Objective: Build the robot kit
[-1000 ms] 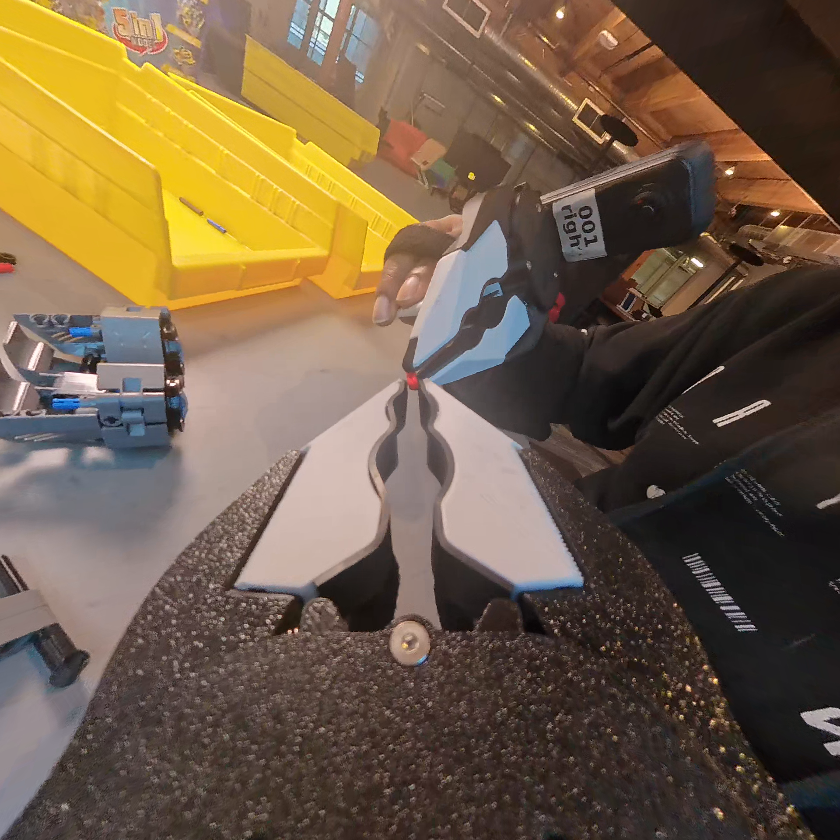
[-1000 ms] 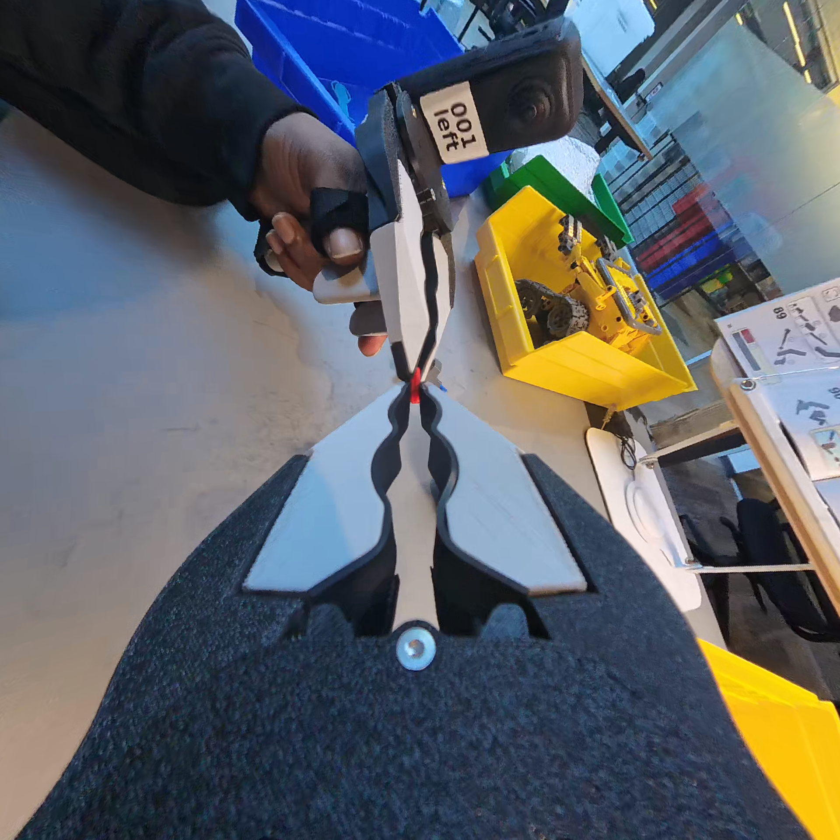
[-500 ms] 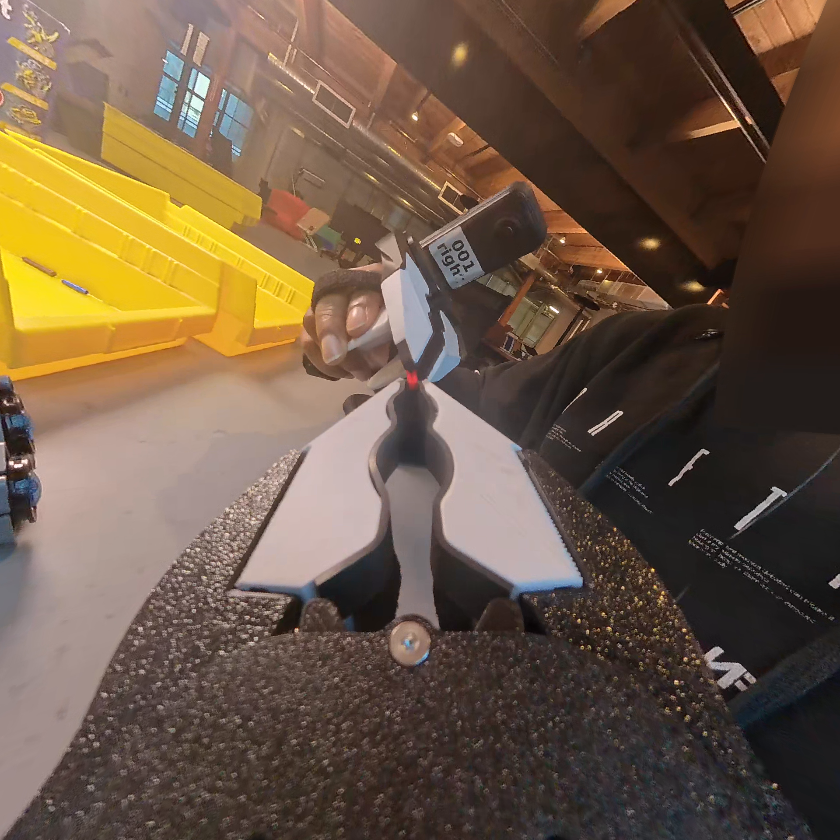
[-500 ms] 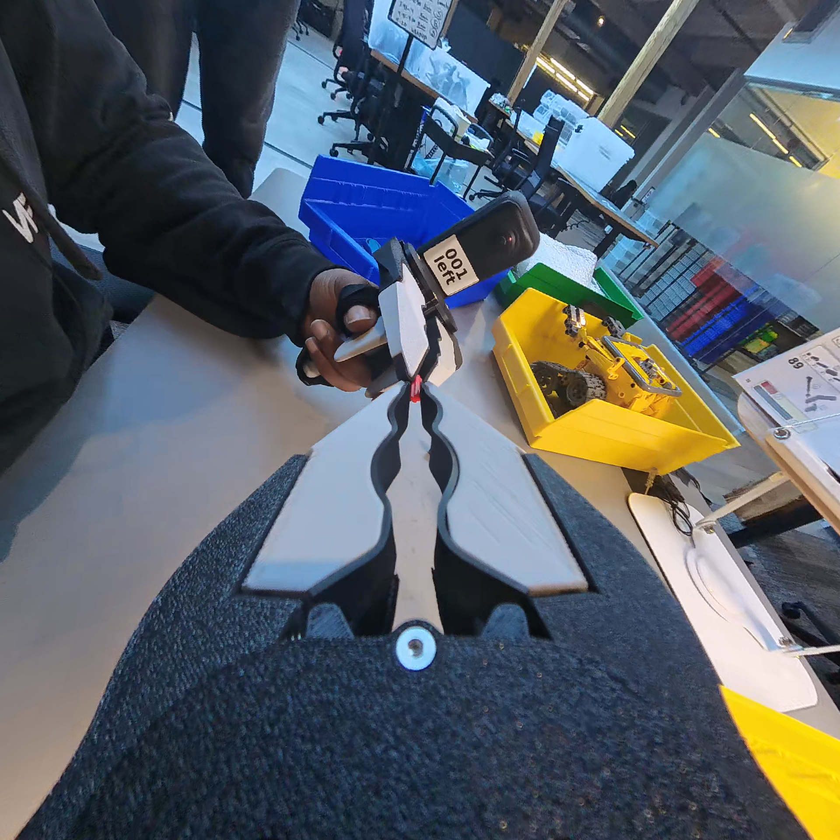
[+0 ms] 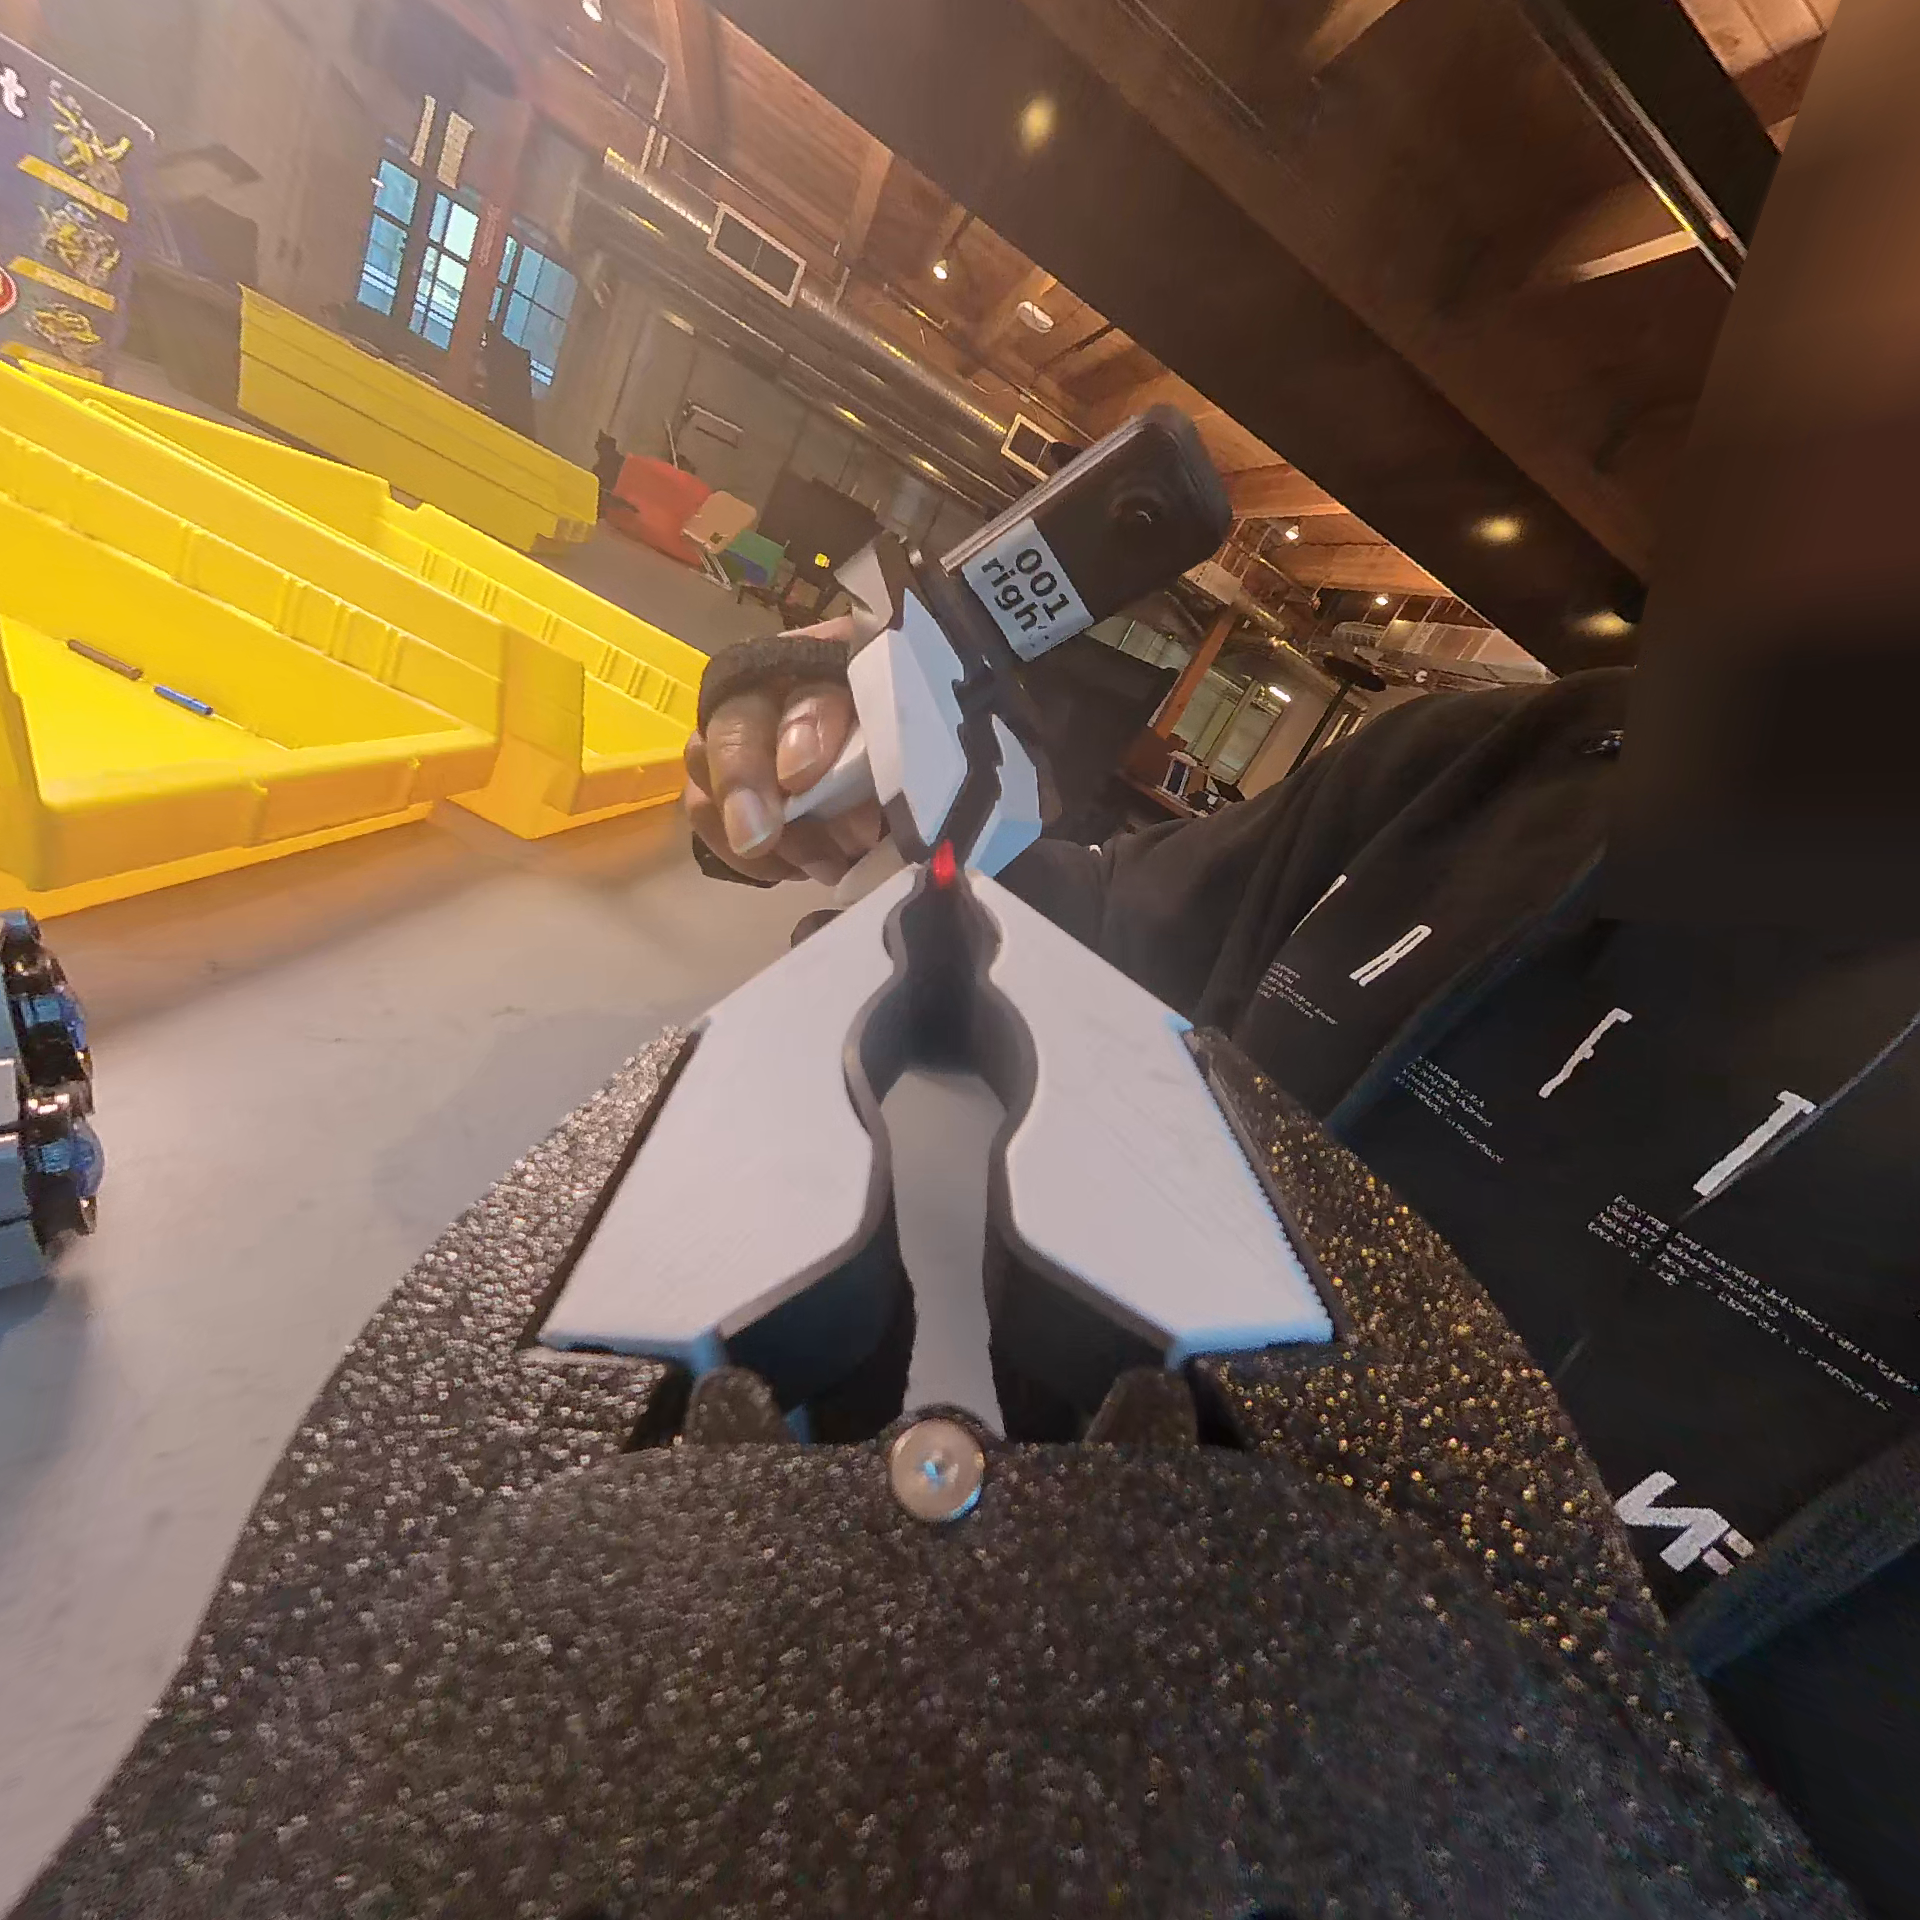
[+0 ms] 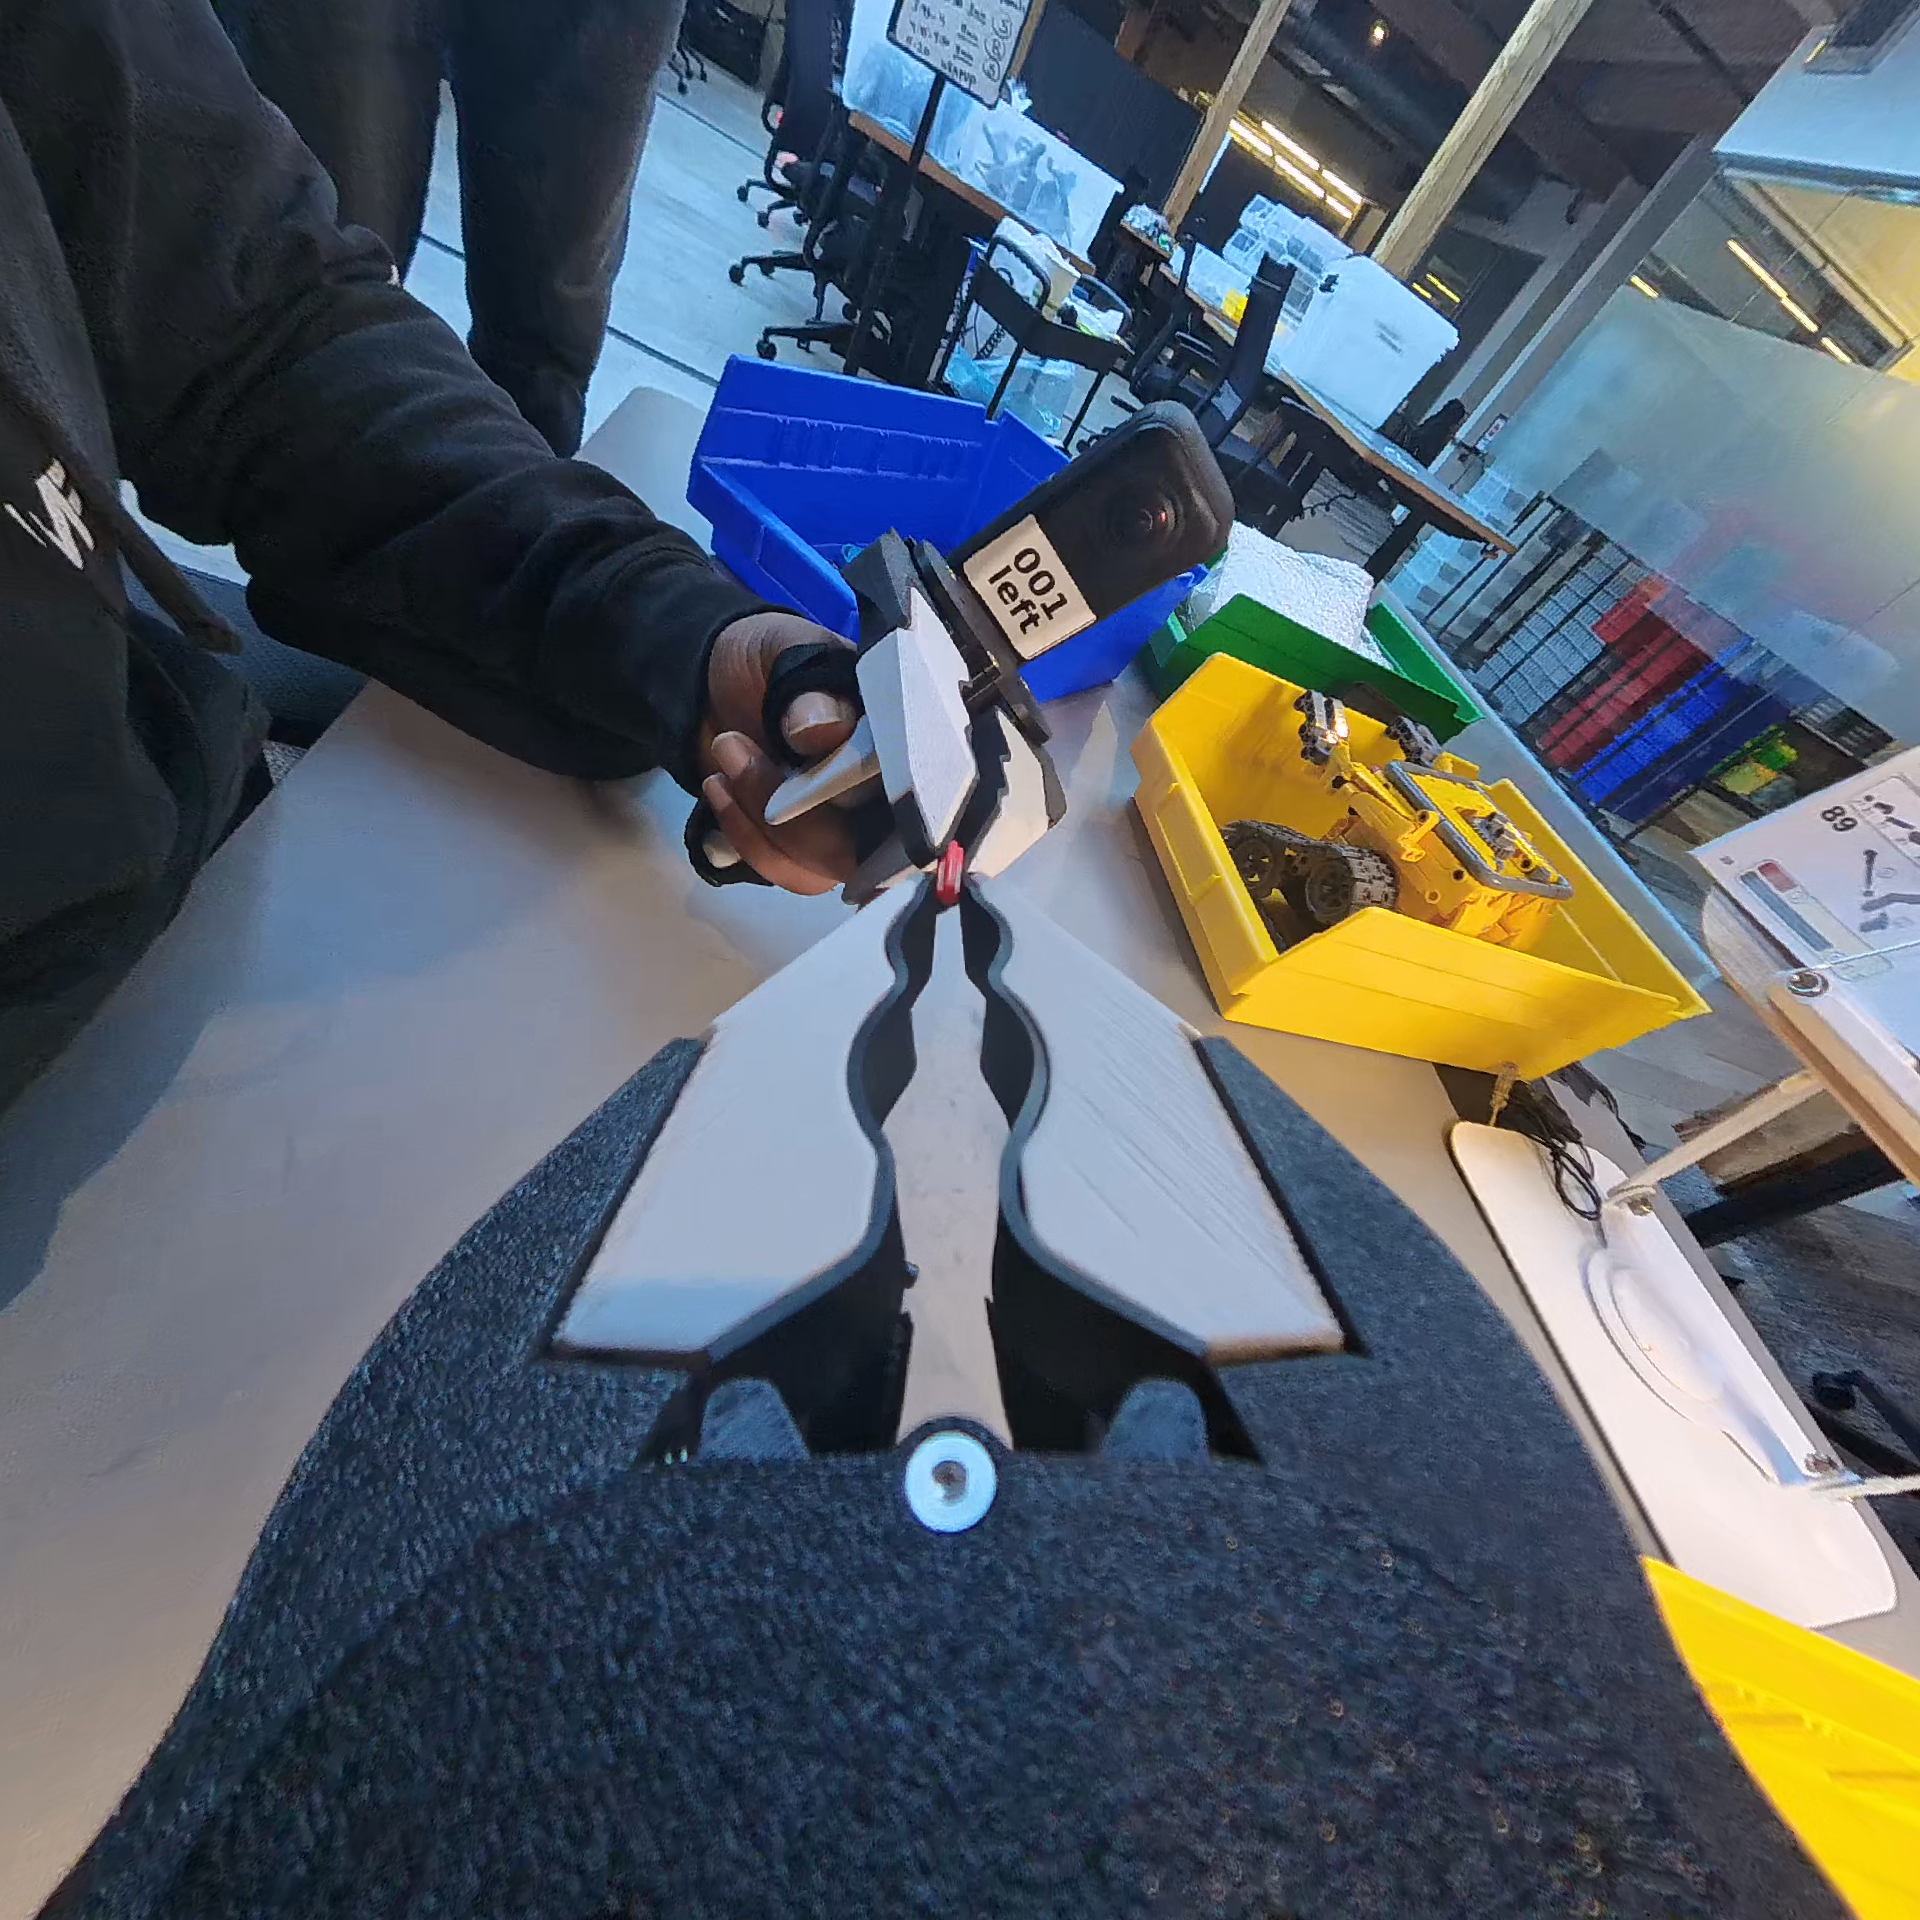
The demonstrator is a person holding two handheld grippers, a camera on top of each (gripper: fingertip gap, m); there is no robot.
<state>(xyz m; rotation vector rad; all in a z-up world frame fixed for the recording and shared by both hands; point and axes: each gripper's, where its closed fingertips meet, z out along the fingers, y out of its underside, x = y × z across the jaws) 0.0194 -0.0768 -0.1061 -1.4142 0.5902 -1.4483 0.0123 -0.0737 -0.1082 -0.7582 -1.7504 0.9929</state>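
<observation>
Jaws pinched above grey table (image 6: 312,987).

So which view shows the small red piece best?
The right wrist view: the small red piece shows sharp, pinched where the right gripper meets the left gripper. The left wrist view shows only a blurred red spot.

A wooden beamed ceiling (image 5: 1195,187) with small round lights and grey ductwork (image 5: 831,343) spans a large hall. Blue-lit paned windows (image 5: 447,270) sit in the far wall. The pale floor (image 6: 665,260) runs past long desks (image 6: 1382,436) with black office chairs (image 6: 810,135). A light wooden post (image 6: 1455,156) rises near frosted glass partitions (image 6: 1714,436), with strip lights behind.
</observation>
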